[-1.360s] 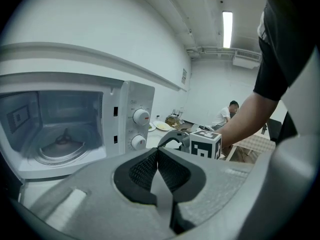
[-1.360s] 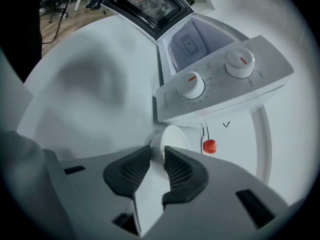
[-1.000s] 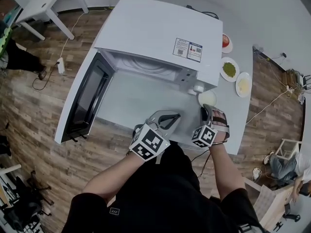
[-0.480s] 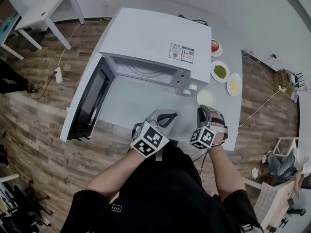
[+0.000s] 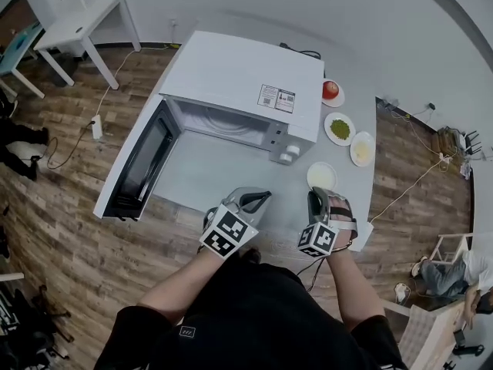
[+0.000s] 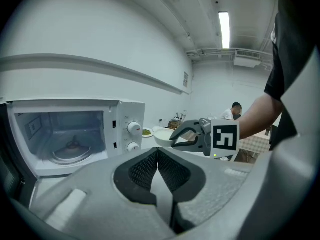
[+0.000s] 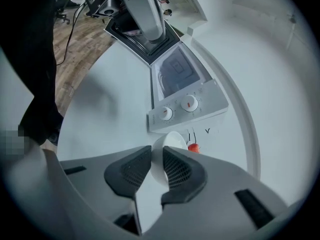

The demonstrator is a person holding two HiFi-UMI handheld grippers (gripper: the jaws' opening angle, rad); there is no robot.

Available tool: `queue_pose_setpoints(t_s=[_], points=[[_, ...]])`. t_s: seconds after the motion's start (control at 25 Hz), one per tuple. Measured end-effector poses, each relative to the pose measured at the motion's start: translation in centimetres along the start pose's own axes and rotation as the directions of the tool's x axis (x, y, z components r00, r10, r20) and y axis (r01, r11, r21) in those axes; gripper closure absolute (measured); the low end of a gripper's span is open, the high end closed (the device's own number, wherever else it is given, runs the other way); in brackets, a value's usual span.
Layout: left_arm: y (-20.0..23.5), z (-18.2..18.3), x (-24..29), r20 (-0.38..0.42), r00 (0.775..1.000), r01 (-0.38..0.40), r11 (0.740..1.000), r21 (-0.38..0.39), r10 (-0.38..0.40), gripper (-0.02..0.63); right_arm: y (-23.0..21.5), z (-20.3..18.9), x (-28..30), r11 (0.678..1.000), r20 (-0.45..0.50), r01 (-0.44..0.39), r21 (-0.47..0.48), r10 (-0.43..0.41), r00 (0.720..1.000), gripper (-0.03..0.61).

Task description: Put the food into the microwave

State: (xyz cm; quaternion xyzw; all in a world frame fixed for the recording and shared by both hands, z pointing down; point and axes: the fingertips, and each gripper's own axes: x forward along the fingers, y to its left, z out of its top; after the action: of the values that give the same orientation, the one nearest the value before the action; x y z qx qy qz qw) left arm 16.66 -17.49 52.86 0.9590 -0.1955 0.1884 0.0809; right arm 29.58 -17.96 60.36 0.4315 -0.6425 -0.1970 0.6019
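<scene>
The white microwave (image 5: pixel 239 91) stands with its door (image 5: pixel 139 160) swung open to the left, and its glass turntable (image 6: pixel 72 151) is bare. My right gripper (image 5: pixel 316 197) is shut on the rim of a white bowl (image 5: pixel 322 176), one pad inside the rim and one outside. In the right gripper view the bowl (image 7: pixel 172 140) sits between the pads of that gripper (image 7: pixel 156 166). From the left gripper view the bowl (image 6: pixel 164 136) hangs lifted off the table, right of the microwave's dials. My left gripper (image 5: pixel 254 199) is shut on nothing, its pads (image 6: pixel 150 166) touching.
Behind the bowl, along the table's right side, stand three small plates: one with a red apple (image 5: pixel 330 91), one with green food (image 5: pixel 340 128), one with pale yellow food (image 5: pixel 362 149). The white table (image 5: pixel 223 168) ends just before my grippers. A person sits far off in the room (image 6: pixel 234 110).
My right gripper has risen with the white bowl in it. The left gripper has barely shifted. The head view has drifted, so the microwave sits lower in the picture.
</scene>
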Motion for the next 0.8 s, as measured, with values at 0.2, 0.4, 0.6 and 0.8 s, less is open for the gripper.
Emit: queue_pose_setpoints(t_s=[0.2,0.4,0.6,0.8], points=[[-2.2,0.2,-0.4,-0.024,0.999,-0.03,0.999,-0.016,0.029,0.604,-0.3,-0.7,-2.1,1.0,0.071,-0.004,-0.004,0.004,0.998,0.495],[-3.6,0.5,-1.6,-0.041,0.998,-0.056,0.998,-0.007,0.056,0.604,-0.5,-0.5,-3.9,0.999,0.134,0.015,-0.047,-0.008,0.991,0.495],[-3.7,1.4,-3.4,-0.033,0.993,-0.115,0.993,0.015,0.115,0.604,-0.4,2.0,-5.4,0.998,0.215,0.019,-0.058,-0.006,0.977,0.495],[-2.7,2.6,-6.0,0.001,0.988,-0.152,0.986,0.062,0.152,0.604,-0.3,6.1,-6.3,0.997,0.275,0.02,-0.081,0.003,0.961,0.495]])
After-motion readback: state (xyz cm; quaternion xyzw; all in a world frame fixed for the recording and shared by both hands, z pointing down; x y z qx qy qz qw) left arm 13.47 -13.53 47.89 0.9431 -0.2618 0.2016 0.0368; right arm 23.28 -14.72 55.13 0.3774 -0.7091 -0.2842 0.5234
